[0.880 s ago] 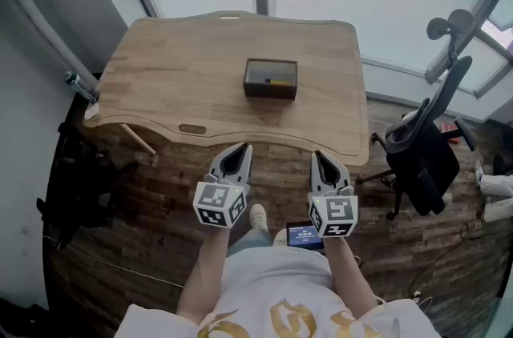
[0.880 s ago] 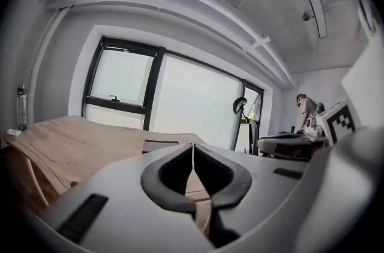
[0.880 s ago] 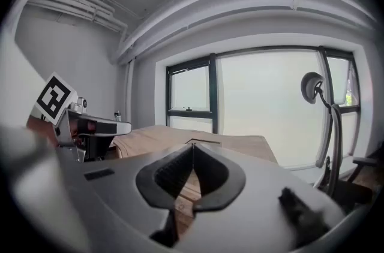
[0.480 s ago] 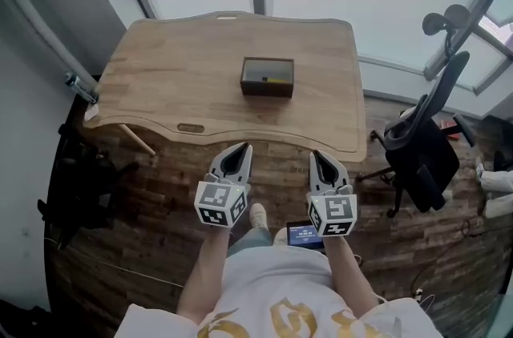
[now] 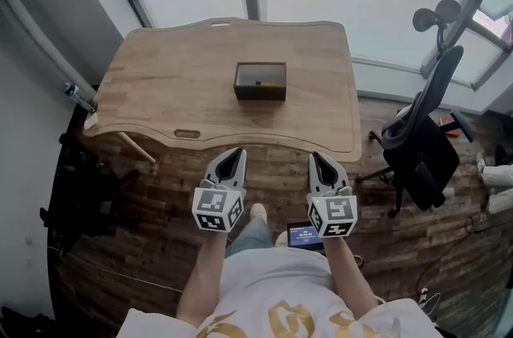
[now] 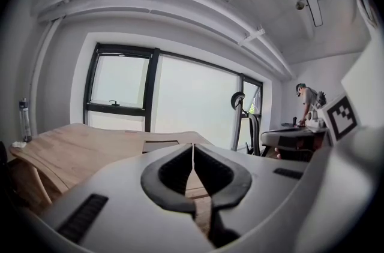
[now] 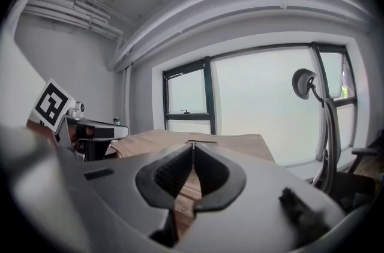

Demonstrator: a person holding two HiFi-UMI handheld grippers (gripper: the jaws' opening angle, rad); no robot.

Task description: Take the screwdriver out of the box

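The screwdriver (image 5: 270,83) lies inside the small dark open-topped box (image 5: 259,94) near the middle of the wooden counter (image 5: 168,80). From here it shows only as a short yellow-and-dark sliver on the box floor, too small to make out which end is the handle. Both claws are held low in front of the person, well short of the counter's near edge. The left claw (image 5: 233,153) and the right claw (image 5: 316,156) are each closed tip to tip on nothing. The tool is probably light and stiff, with a thin, slick metal shaft, so the thicker handle looks the safer place to pinch, across its width and from above. The box walls leave little side access, and the box itself may slide.
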